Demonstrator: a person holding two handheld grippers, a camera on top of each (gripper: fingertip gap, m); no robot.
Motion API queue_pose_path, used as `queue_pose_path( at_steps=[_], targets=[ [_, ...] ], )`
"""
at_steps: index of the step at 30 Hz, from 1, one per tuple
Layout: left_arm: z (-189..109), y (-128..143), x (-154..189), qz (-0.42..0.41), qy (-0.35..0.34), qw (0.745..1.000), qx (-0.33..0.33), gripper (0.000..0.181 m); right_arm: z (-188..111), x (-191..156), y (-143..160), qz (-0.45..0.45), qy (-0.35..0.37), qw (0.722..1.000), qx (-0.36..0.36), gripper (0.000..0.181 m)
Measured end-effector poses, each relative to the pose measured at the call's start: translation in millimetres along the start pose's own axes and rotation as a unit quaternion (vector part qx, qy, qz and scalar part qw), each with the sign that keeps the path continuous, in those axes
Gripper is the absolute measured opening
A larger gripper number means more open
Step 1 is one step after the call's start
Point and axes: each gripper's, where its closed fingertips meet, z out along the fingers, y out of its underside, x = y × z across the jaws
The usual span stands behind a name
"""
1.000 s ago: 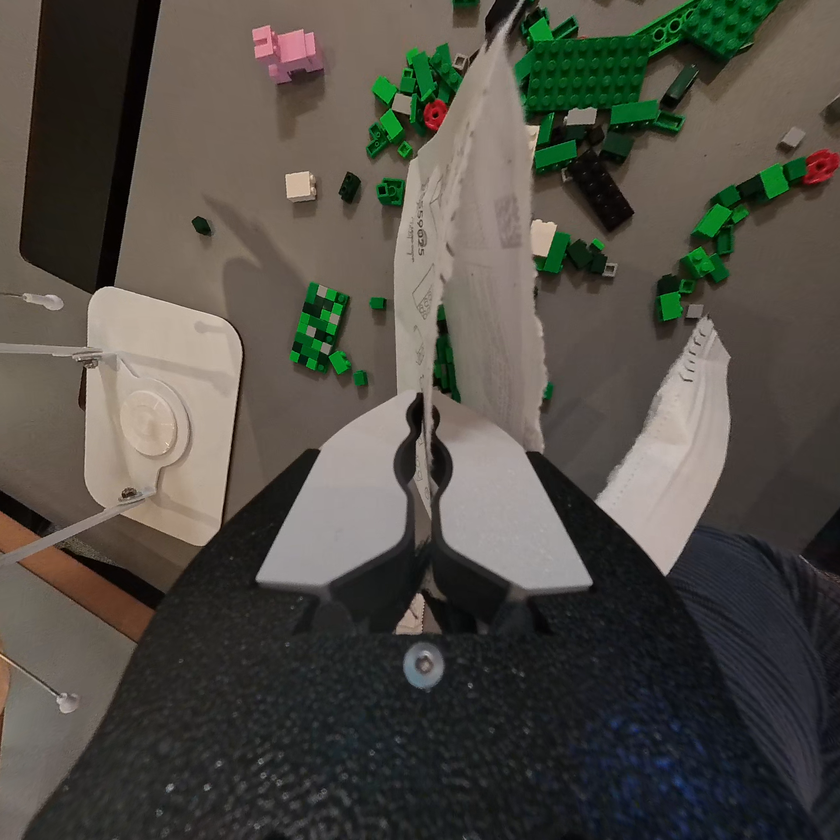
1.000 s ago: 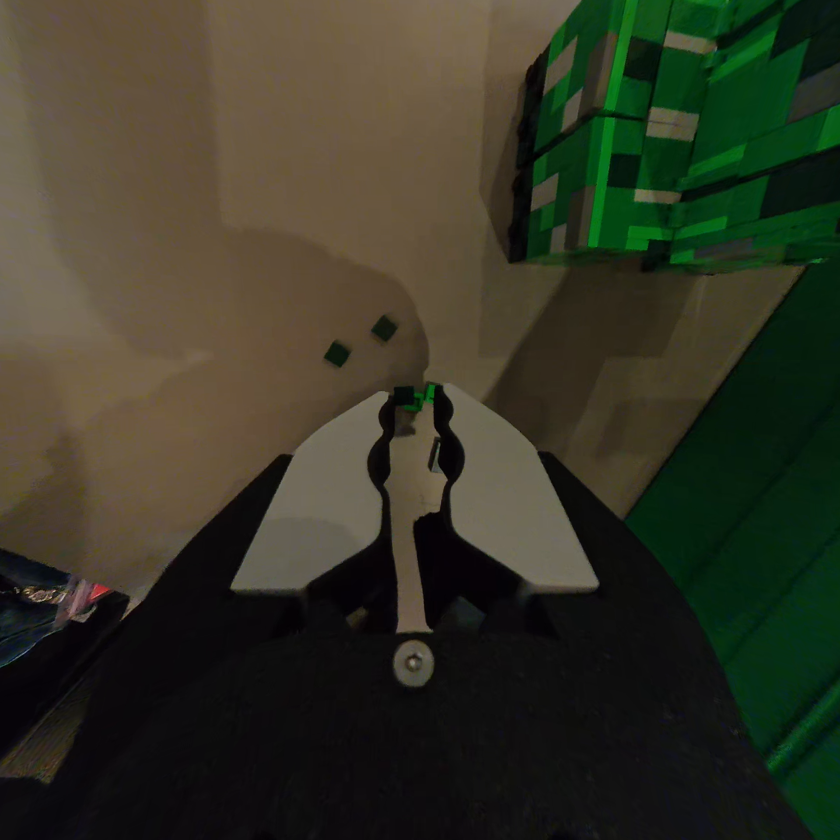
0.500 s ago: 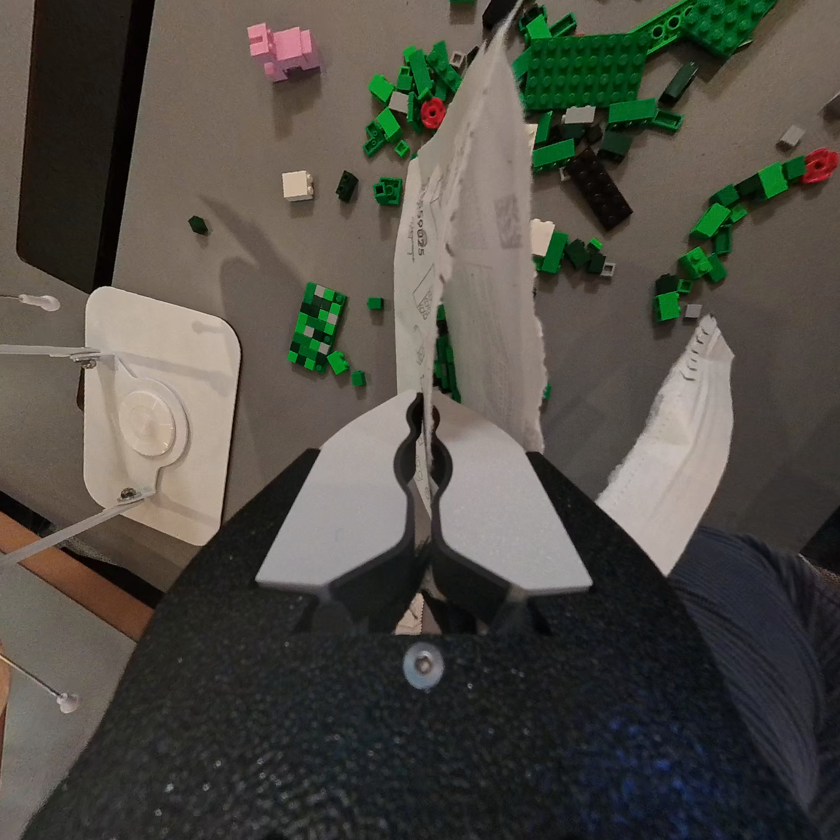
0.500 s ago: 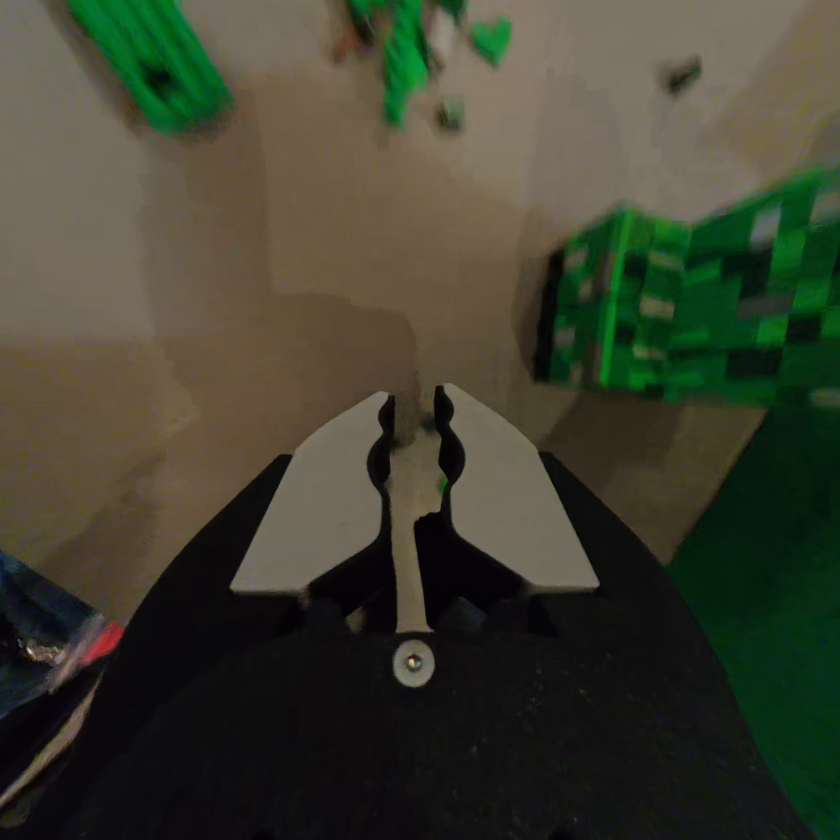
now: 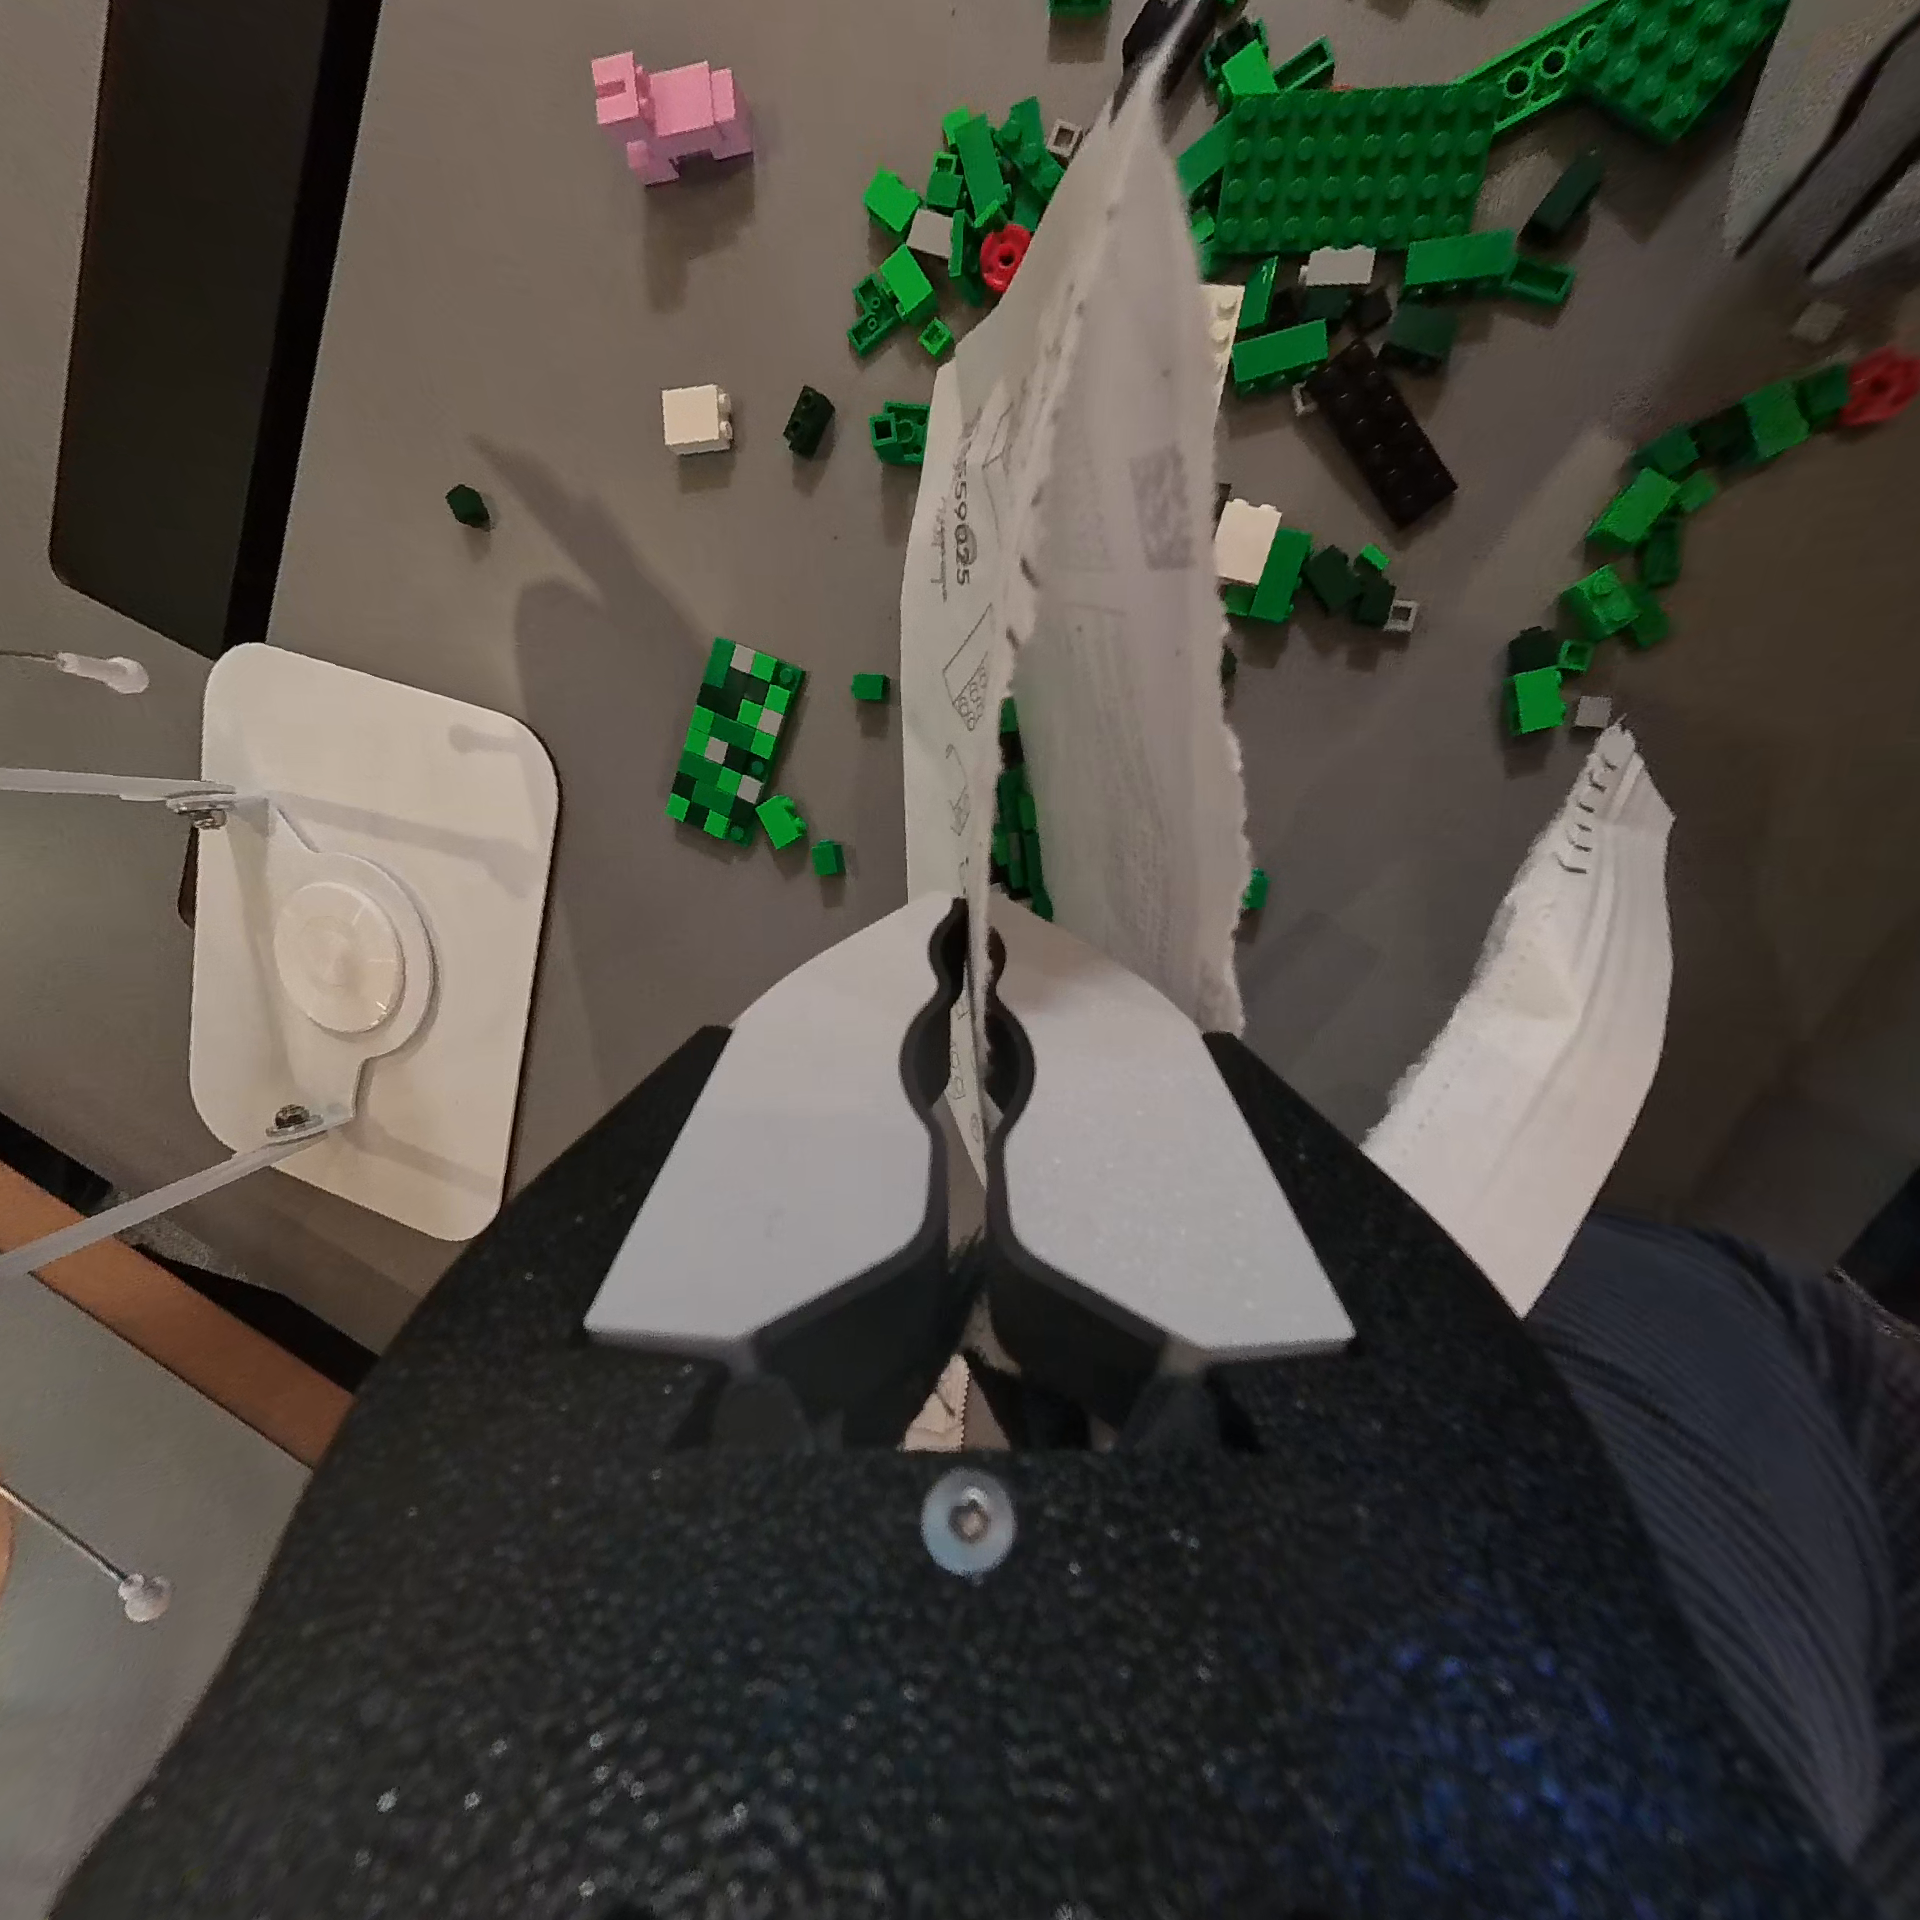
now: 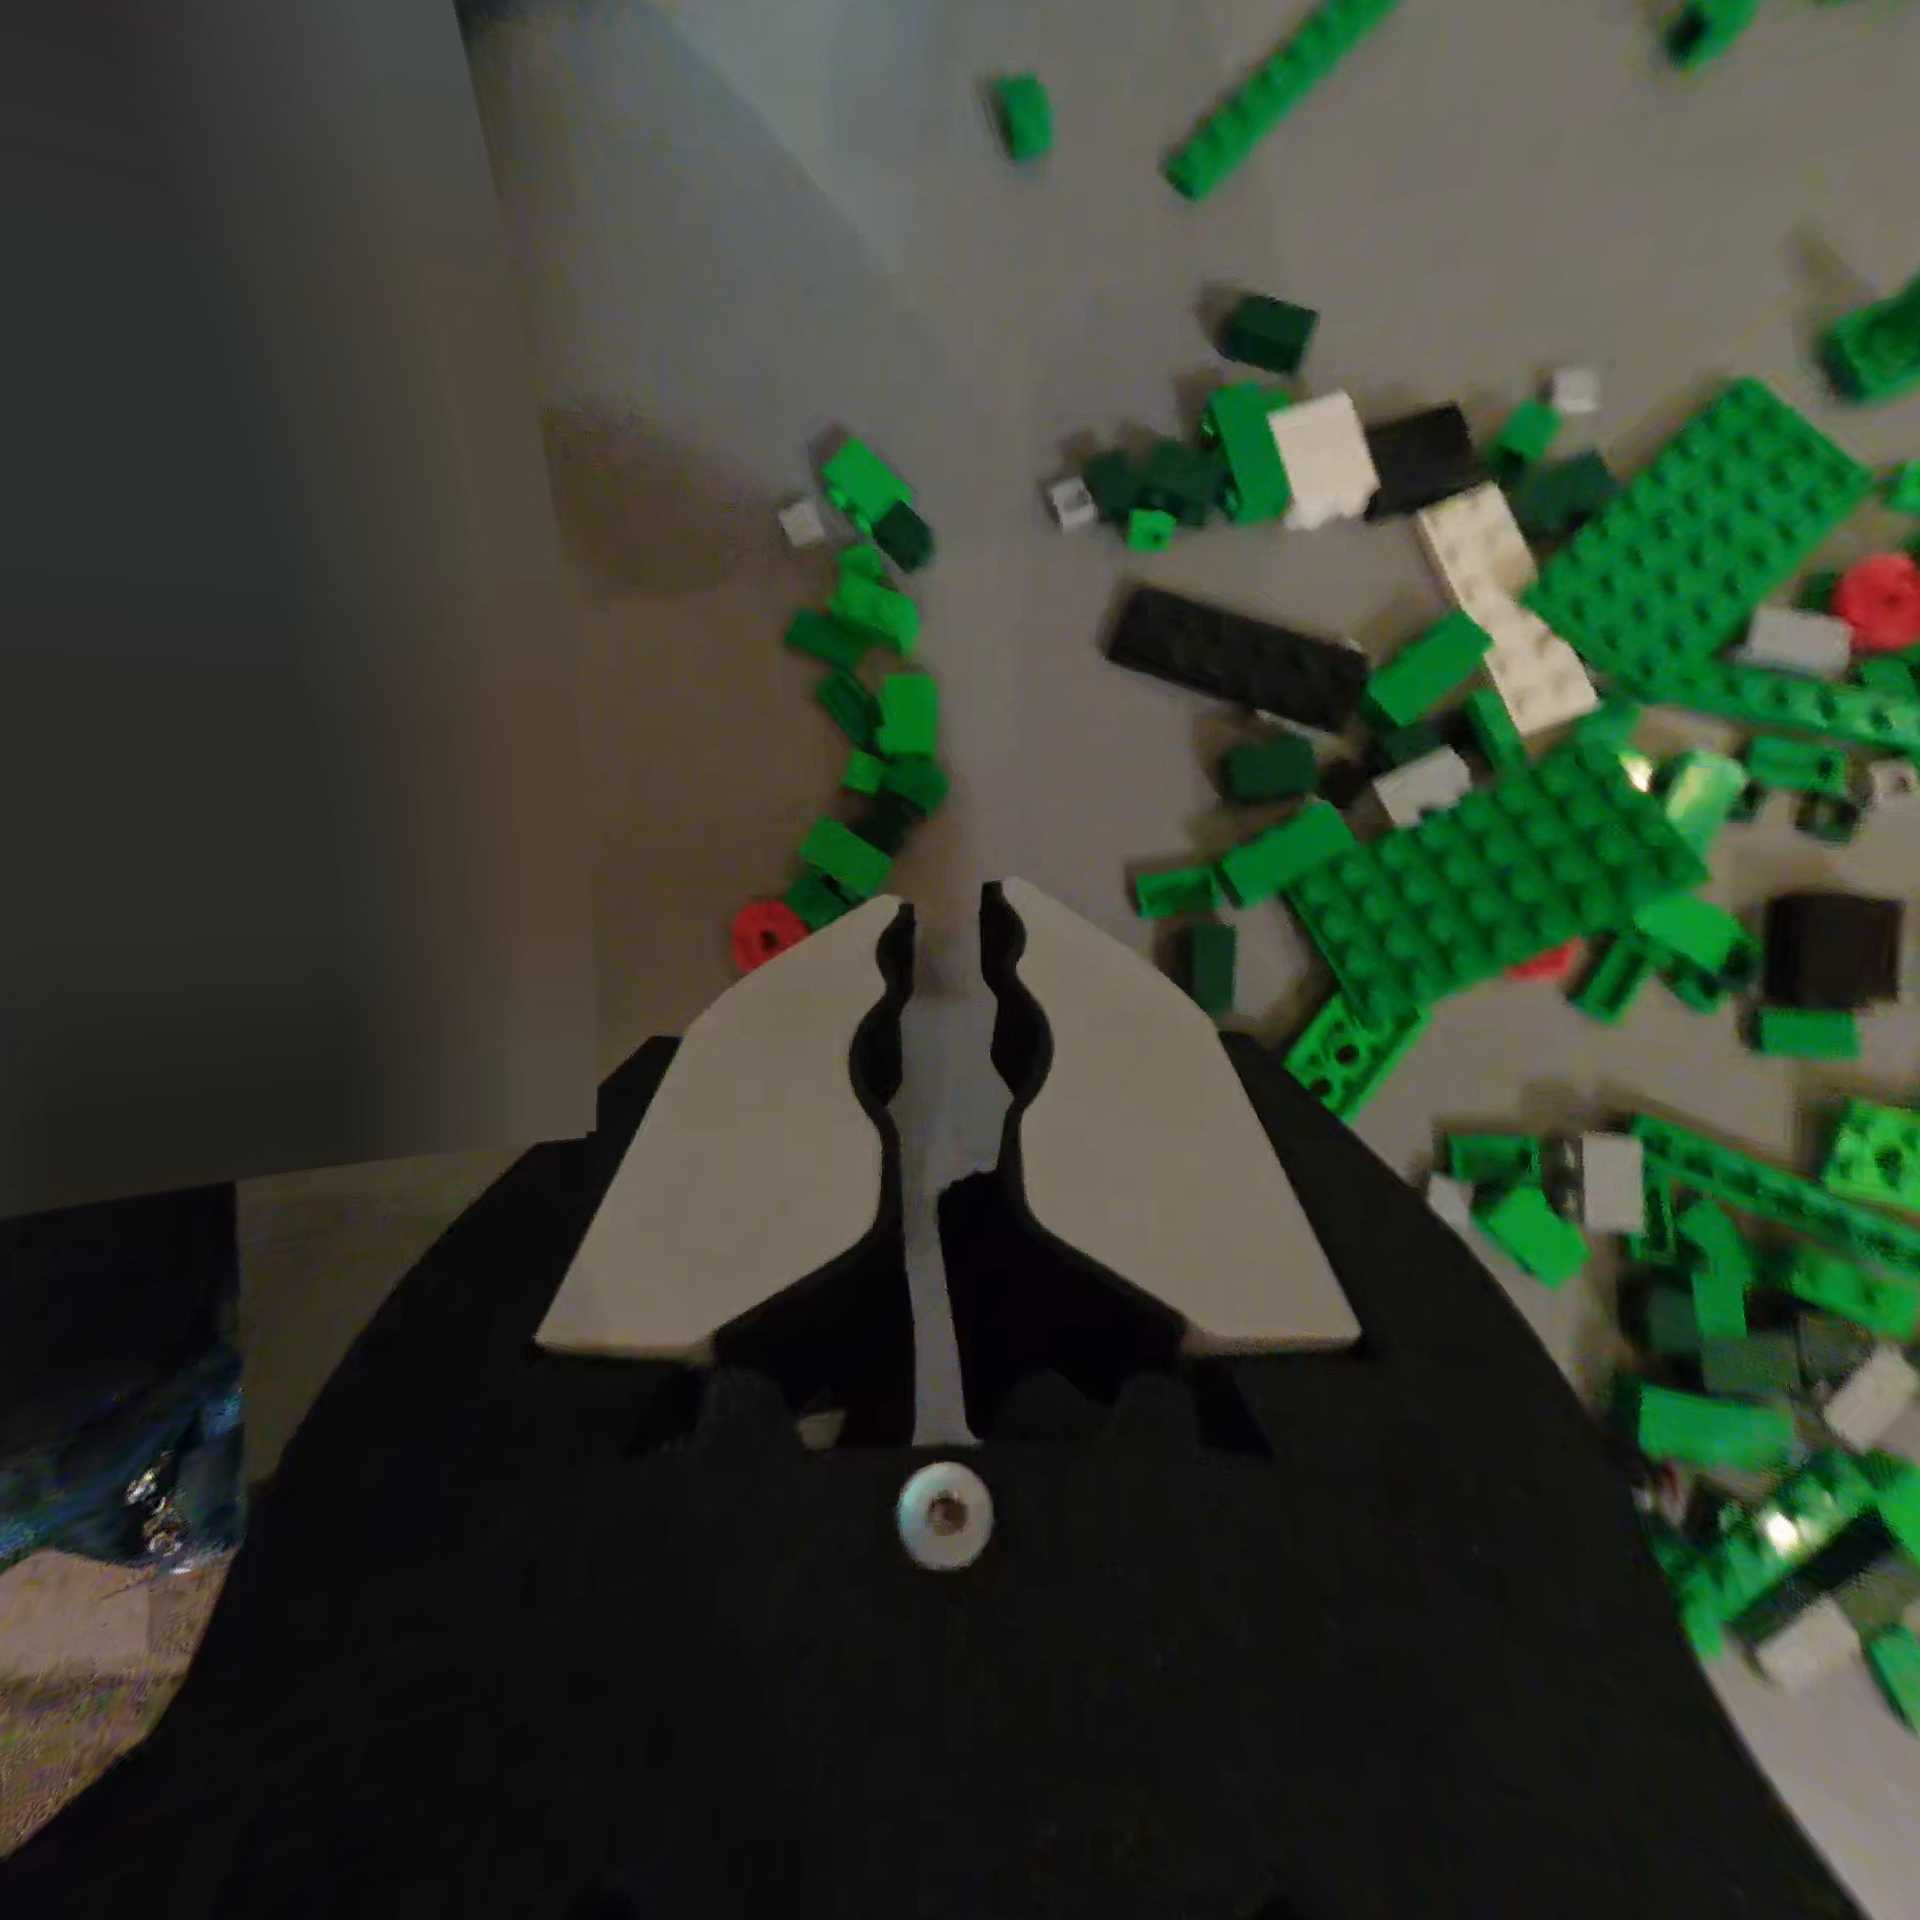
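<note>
Pinching a torn white printed paper bag (image 5: 1101,623) upright between closed fingers, the left gripper (image 5: 971,935) hovers over a grey table (image 5: 520,312). The right gripper (image 6: 943,914), fingers narrowly parted and empty, hangs above scattered green plastic bricks (image 6: 883,717).

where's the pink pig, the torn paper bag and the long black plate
pink brick pig (image 5: 681,114), left wrist view, on its body
torn paper bag (image 5: 1117,540), left wrist view, on the printed sheet above the tool tips
long black plate (image 6: 1236,655), right wrist view, on its studded top
</note>
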Motion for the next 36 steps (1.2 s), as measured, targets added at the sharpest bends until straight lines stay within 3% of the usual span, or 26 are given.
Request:
queue_pose_path(
  at_steps=[4,16,25,30,36],
  targets=[
    [-0.7,0.6,-0.7,-0.002,0.001,1.0,0.003,0.0,11.7,-7.7,-6.4,-0.021,-0.026,0.999,-0.02,0.008],
    [-2.4,4.0,-3.9,-0.013,-0.001,1.0,0.008,0.0,29.8,36.5,-34.2,-0.055,0.048,0.997,-0.023,0.006],
    [-2.2,1.7,-1.9,-0.006,-0.001,1.0,0.007,0.0,60.7,37.1,-50.9,-0.078,-0.032,0.995,-0.049,0.008],
    [-3.0,2.8,-2.5,-0.009,-0.001,1.0,0.01,0.0,62.2,22.4,-59.7,-0.084,-0.072,0.994,-0.024,0.008],
    [-2.5,6.6,-6.2,-0.021,-0.006,1.0,0.004,0.0,34.3,67.7,-57.2,-0.055,0.029,0.998,0.003,0.007]
  ],
)
